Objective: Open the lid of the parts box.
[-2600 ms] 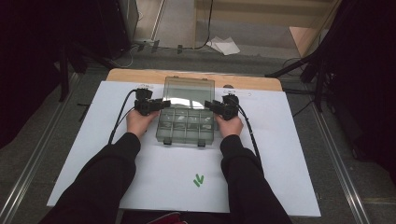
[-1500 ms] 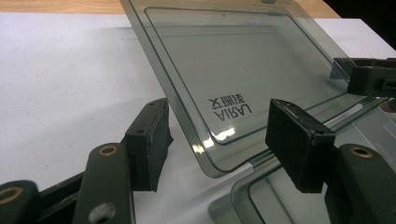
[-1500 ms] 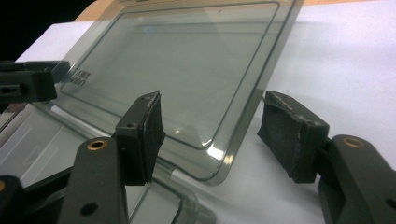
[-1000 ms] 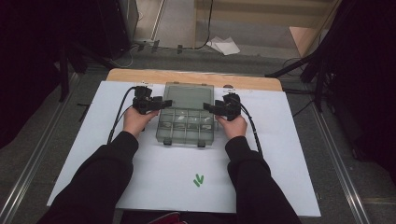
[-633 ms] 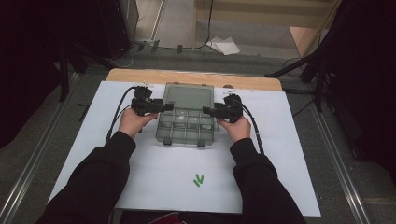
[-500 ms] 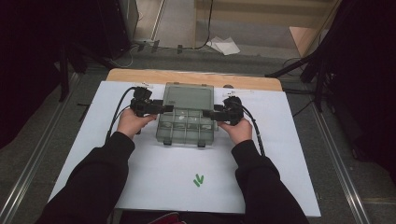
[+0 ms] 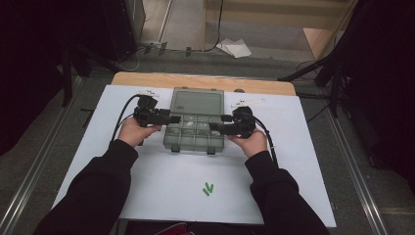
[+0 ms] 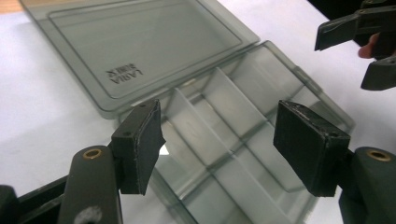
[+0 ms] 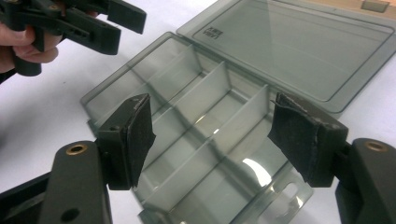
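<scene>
A smoky clear compartment box (image 7: 195, 137) lies open on the white sheet, its lid (image 7: 197, 102) folded flat back on the far side. Its dividers show in the left gripper view (image 8: 233, 107) and its empty compartments in the right gripper view (image 9: 196, 140). My left gripper (image 7: 172, 119) (image 8: 219, 135) is open at the box's left edge, jaws over the near compartments. My right gripper (image 7: 216, 128) (image 9: 210, 126) is open at the right edge, facing it. Each shows in the other's view: the right gripper (image 8: 359, 42), the left gripper (image 9: 88, 21). Nothing is between either pair of jaws.
A white sheet (image 7: 161, 196) covers the table, with a small green mark (image 7: 208, 188) on its near middle. The wooden table edge (image 7: 205, 81) runs along the far side. Small white tags (image 7: 248, 102) lie beside the lid. Dark stands flank the table.
The lid, which stood raised 2.6 s ago, now lies flat back. Both hands have drawn slightly apart and lower at the box's sides.
</scene>
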`<state>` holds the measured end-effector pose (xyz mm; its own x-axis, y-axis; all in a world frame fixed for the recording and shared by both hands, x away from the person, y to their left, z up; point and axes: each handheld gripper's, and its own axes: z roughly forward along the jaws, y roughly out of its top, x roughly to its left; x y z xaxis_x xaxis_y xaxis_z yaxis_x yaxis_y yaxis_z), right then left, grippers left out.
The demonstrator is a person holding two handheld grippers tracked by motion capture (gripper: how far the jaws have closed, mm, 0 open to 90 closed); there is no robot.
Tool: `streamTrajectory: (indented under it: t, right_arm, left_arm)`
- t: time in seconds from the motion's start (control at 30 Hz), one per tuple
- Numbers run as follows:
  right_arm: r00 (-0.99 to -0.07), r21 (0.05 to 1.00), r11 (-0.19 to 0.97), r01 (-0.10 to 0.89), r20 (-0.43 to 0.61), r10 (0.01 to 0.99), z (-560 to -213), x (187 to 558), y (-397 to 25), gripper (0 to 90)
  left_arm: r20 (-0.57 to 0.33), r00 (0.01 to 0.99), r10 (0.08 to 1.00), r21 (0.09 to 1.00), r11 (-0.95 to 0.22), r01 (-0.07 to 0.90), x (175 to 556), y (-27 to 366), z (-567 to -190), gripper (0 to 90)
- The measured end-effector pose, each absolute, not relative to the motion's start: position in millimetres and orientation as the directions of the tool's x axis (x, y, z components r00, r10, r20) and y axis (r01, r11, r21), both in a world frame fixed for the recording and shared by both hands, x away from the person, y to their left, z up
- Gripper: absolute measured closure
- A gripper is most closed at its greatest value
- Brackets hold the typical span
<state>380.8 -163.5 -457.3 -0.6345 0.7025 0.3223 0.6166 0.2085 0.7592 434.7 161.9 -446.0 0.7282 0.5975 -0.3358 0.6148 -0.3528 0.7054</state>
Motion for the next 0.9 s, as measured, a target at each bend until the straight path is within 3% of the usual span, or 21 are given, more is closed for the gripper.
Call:
streamTrajectory:
  t: [0.23, 0.9]
  right_arm:
    - [-0.653, 0.766, 0.219, 0.604, 0.318, 0.687, -453, 368, -161, 30.8]
    - [-0.661, 0.759, 0.211, 0.616, 0.353, 0.662, -455, 332, -181, 30.7]
  left_arm:
    - [-0.337, 0.771, 0.540, 0.695, -0.410, 0.590, 421, 159, -442, 31.7]
    - [-0.293, 0.818, 0.495, 0.693, -0.479, 0.538, 389, 158, -442, 31.7]
